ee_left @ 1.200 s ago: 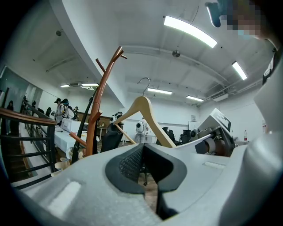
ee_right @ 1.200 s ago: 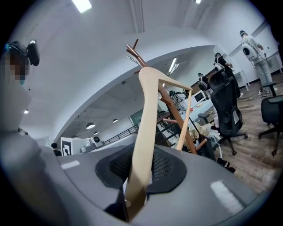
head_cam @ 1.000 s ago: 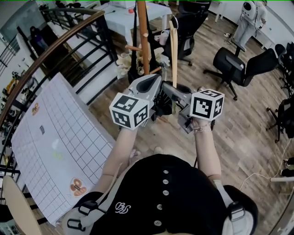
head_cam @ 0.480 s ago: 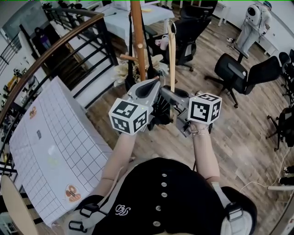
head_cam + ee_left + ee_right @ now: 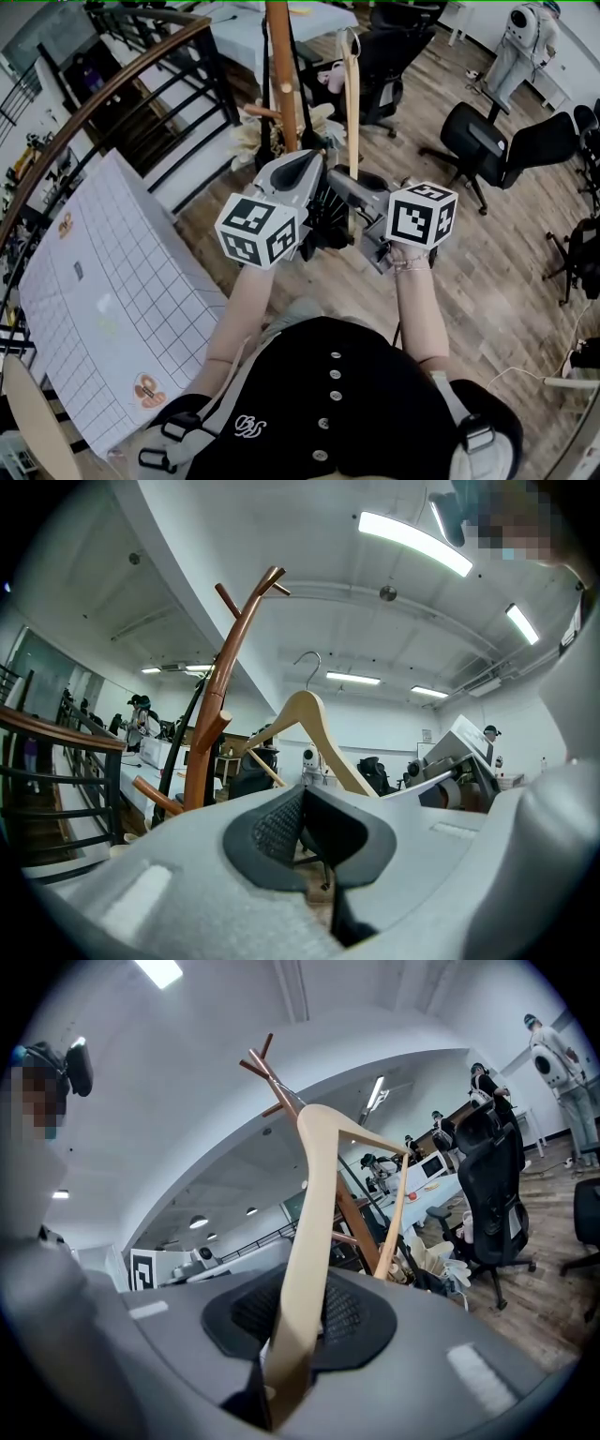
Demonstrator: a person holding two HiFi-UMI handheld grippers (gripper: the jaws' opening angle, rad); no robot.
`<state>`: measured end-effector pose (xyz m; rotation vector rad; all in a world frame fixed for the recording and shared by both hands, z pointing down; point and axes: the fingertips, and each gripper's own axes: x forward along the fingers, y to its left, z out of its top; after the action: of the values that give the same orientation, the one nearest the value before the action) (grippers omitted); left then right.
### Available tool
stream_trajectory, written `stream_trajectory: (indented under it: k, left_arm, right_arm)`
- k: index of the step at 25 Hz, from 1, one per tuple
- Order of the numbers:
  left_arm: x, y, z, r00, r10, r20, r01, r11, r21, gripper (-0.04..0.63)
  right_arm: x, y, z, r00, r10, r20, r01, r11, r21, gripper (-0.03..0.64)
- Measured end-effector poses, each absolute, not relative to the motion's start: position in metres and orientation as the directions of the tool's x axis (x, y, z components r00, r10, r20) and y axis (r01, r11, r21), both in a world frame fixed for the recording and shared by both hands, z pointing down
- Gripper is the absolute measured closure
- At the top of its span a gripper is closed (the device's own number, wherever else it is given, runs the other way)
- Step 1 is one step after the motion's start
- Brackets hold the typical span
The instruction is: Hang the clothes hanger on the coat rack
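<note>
A pale wooden clothes hanger point(image 5: 353, 94) stands upright in front of me, its metal hook point(image 5: 306, 662) on top. My right gripper point(image 5: 345, 185) is shut on one arm of the hanger point(image 5: 314, 1241), which runs up between the black pads. The brown wooden coat rack point(image 5: 280, 75) rises just left of the hanger, its pegs point(image 5: 234, 602) branching near the top. The hanger hangs on no peg. My left gripper point(image 5: 314, 161) is beside the right one, shut with nothing between its pads, pointing at the rack point(image 5: 361, 1227).
A black stair railing with a wooden handrail point(image 5: 141, 80) runs along the left. A white gridded board point(image 5: 112, 281) lies below it. Black office chairs point(image 5: 492, 141) stand on the wood floor to the right. A white table point(image 5: 234, 37) and people stand behind the rack.
Both grippers and the hanger have moved a little closer to the coat rack. The grip on the hanger is unchanged.
</note>
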<state>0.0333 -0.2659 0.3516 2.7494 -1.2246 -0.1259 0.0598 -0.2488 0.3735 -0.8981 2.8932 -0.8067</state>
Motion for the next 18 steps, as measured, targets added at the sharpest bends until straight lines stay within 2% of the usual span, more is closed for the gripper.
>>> stream_trajectory:
  k: [18]
  left_arm:
    - [0.017, -0.295, 0.300, 0.704, -0.708, -0.060, -0.705, -0.706, 0.067, 0.597]
  right_arm:
    - [0.047, -0.284, 0.309, -0.832, -0.540, 0.131, -0.545, 0.747, -0.381, 0.531]
